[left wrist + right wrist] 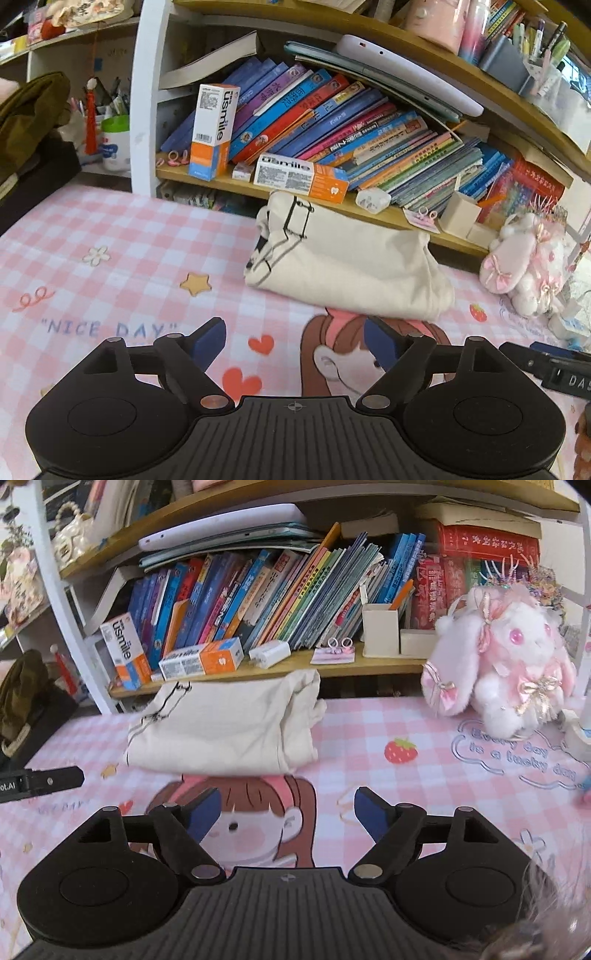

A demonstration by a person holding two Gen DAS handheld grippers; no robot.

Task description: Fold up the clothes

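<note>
Both grippers' jaws gape empty over bare mat (110,240), near the folded garment's (221,723) front edge.

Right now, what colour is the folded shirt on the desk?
Cream, with thin black line drawing at one end. The folded shirt shows best in the right wrist view.

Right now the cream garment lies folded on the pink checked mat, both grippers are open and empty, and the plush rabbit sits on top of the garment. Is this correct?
Not fully. The plush rabbit sits on the pink checked mat well to the right of the cream garment, apart from it, as the right wrist view shows. The rest holds: the garment lies folded, and the left gripper and right gripper are open and empty.
</note>
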